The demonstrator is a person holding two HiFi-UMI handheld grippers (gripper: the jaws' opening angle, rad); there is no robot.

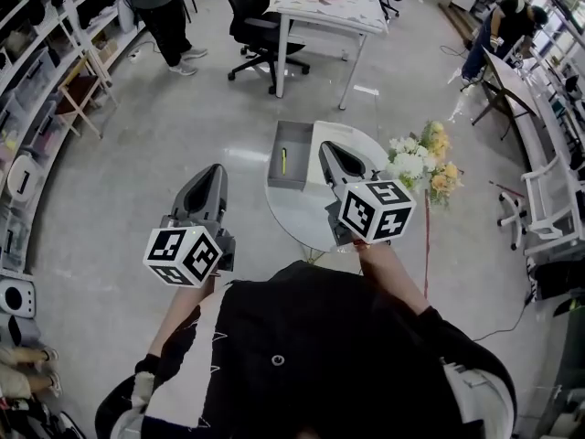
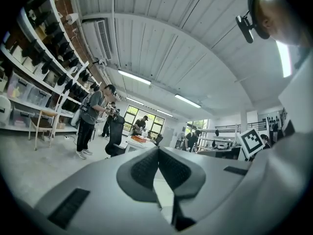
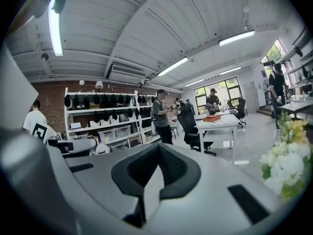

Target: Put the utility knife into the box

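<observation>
Head view: utility knife [image 1: 283, 161] is already lying in the box [image 1: 294, 133], a slim yellow-green bar. Its long axis runs along the box's long side, away from the person; it's too small to tell which end is the blade. The box is a grey, rectangular, open-top tray with flat walls, sitting at the far-left edge of the round white bench [image 1: 302, 210]. A bunch of white and yellow flowers [image 1: 423, 165] is at the bench's right edge. The left hand-held gripper [image 1: 217, 171] is out over the glossy grey floor [image 1: 137, 172], left of the bench and well apart from the box. The right hand-held gripper [image 1: 326, 148] is over the bench, just beside the box's right wall. Left gripper view: left hand-held gripper [image 2: 158, 151] has its dark ribbed pads pressed together with nothing between them. Right gripper view: right hand-held gripper [image 3: 157, 149] is the same, pads closed against each other and empty, with the flowers [image 3: 288, 155] at the right edge.
</observation>
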